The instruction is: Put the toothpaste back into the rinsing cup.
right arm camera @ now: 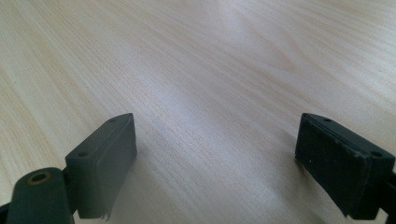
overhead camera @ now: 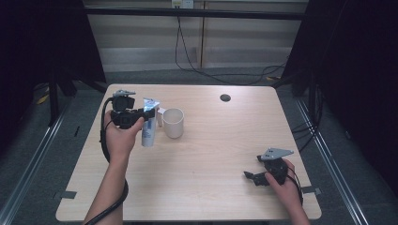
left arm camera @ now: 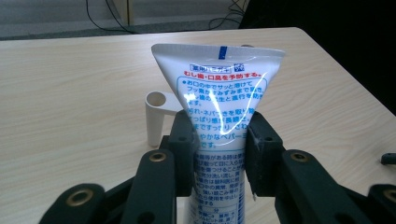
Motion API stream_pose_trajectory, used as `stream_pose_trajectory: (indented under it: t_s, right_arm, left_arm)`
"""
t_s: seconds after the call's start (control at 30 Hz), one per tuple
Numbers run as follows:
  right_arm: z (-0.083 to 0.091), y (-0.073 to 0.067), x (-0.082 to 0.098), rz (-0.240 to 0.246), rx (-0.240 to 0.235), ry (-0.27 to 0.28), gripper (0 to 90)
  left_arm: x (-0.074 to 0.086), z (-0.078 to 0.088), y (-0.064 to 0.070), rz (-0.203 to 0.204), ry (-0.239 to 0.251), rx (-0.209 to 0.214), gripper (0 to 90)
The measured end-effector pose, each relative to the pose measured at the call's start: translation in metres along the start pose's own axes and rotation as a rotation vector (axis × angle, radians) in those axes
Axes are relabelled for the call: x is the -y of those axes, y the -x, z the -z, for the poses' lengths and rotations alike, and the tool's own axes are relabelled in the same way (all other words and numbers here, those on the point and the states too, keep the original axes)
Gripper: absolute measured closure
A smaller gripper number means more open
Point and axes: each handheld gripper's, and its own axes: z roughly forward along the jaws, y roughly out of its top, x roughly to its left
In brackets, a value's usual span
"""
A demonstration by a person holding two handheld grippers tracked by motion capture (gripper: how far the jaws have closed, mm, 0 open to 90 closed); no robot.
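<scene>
A white toothpaste tube [overhead camera: 148,123] with blue and red print hangs upright, crimped end up, cap end down, above the table's left part. My left gripper [overhead camera: 146,114] is shut on its middle; in the left gripper view both pads press the tube [left arm camera: 219,112] from the sides. Just to its right stands a cream mug [overhead camera: 173,123], whose handle [left arm camera: 155,116] shows behind the tube. My right gripper [overhead camera: 249,177] rests low at the table's near right, jaws wide apart over bare wood, nothing between its fingertips [right arm camera: 105,158].
The light wooden table [overhead camera: 211,154] has a round black cable hole [overhead camera: 225,98] at the far middle. Cables run across the grey floor behind it. Dark curtains flank both sides.
</scene>
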Motion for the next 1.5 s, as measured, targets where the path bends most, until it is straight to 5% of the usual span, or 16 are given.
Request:
stream_pose_trajectory:
  t_s: [1.5]
  right_arm:
    - [0.0, 0.0, 0.0, 0.001, 0.0, 0.001, 12.2]
  left_arm:
    - [-0.056, -0.01, 0.022, -0.064, 0.065, 0.027, 68.1]
